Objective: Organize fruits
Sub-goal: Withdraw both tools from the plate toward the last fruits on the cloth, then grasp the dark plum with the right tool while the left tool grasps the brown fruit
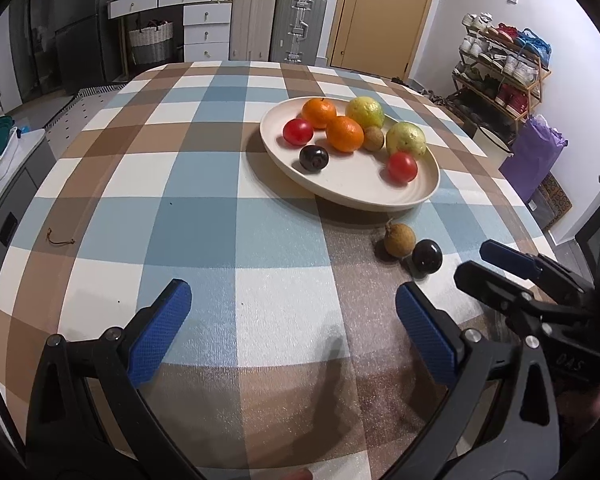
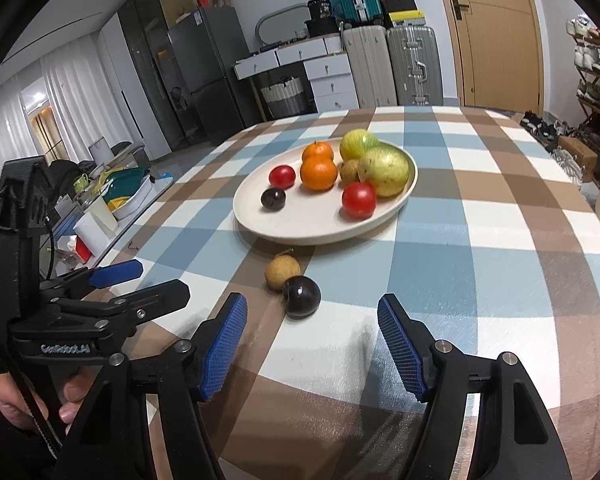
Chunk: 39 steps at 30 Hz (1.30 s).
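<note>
Your right gripper (image 2: 312, 344) is wide open and empty just short of the dark plum (image 2: 301, 296) (touching the longan (image 2: 282, 271), off the plate (image 2: 320, 232)); it's smooth, likely slippery, so pinch gently across its middle.

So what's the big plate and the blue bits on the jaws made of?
The plate looks like matte cream ceramic or maybe melamine: dull, with faint ridges near the rim. The blue pads look like rubber, given their bumpy crosshatched grip texture.
</note>
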Each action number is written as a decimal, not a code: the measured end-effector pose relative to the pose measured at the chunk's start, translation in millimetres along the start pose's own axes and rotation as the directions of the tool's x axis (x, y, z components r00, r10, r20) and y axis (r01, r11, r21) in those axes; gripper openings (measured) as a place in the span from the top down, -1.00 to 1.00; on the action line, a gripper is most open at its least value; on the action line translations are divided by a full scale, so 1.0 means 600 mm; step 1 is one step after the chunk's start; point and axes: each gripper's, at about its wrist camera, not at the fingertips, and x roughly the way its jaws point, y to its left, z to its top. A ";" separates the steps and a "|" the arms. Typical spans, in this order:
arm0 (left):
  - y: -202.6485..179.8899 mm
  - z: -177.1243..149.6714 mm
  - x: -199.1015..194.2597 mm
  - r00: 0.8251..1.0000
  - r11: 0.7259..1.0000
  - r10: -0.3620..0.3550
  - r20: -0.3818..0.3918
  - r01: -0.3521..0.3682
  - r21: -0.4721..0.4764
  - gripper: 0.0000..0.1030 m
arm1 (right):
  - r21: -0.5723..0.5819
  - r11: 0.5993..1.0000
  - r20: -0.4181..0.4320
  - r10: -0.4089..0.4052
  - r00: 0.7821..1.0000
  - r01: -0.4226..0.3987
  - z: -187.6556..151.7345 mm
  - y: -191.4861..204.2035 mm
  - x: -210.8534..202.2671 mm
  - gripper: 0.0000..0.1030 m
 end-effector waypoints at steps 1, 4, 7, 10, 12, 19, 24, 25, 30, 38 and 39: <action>0.000 0.000 0.000 1.000 1.000 -0.002 0.000 0.002 -0.001 -0.97 | 0.003 1.000 -0.004 0.001 1.000 -0.001 0.001 -0.001 0.002 -0.37; 0.002 -0.002 0.001 1.000 1.000 -0.001 -0.002 0.001 -0.008 -0.97 | -0.001 1.000 -0.016 -0.002 1.000 0.002 0.003 0.001 0.008 -0.37; 0.006 -0.005 0.004 1.000 1.000 -0.003 -0.010 0.003 -0.015 -0.97 | -0.013 1.000 -0.029 -0.003 1.000 0.002 0.006 0.005 0.016 -0.35; 0.009 -0.008 0.006 1.000 1.000 -0.015 -0.016 0.015 -0.018 -0.97 | -0.023 1.000 -0.046 0.009 0.999 -0.011 0.008 0.008 0.023 -0.28; 0.012 -0.007 0.006 1.000 1.000 -0.018 -0.012 0.018 -0.020 -0.97 | -0.023 1.000 -0.058 0.014 0.998 -0.016 0.010 0.007 0.029 -0.26; 0.022 -0.004 0.007 1.000 0.999 -0.019 -0.013 0.019 -0.038 -0.97 | -0.030 0.999 -0.094 0.026 0.995 -0.029 0.014 0.010 0.046 -0.02; 0.019 -0.003 0.009 0.999 0.999 -0.036 -0.016 0.035 -0.037 -0.97 | -0.056 0.998 -0.121 0.019 0.993 -0.026 0.014 0.019 0.058 0.50; 0.019 -0.004 0.008 0.999 0.999 -0.038 -0.016 0.037 -0.037 -0.97 | -0.055 0.998 -0.119 0.013 0.993 -0.020 0.015 0.019 0.058 0.60; 0.014 -0.001 0.006 0.999 0.999 -0.040 -0.017 0.040 -0.024 -0.97 | -0.029 0.999 -0.111 0.029 0.993 -0.032 0.015 0.012 0.054 0.61; 0.005 0.005 0.013 0.997 0.997 -0.070 -0.035 0.069 -0.015 -0.97 | -0.034 0.999 -0.077 0.035 0.996 -0.038 0.011 0.008 0.029 0.61; 0.002 0.007 0.015 0.997 0.997 -0.072 -0.037 0.071 -0.011 -0.97 | -0.027 0.999 -0.069 0.040 0.997 -0.042 0.012 0.005 0.025 0.61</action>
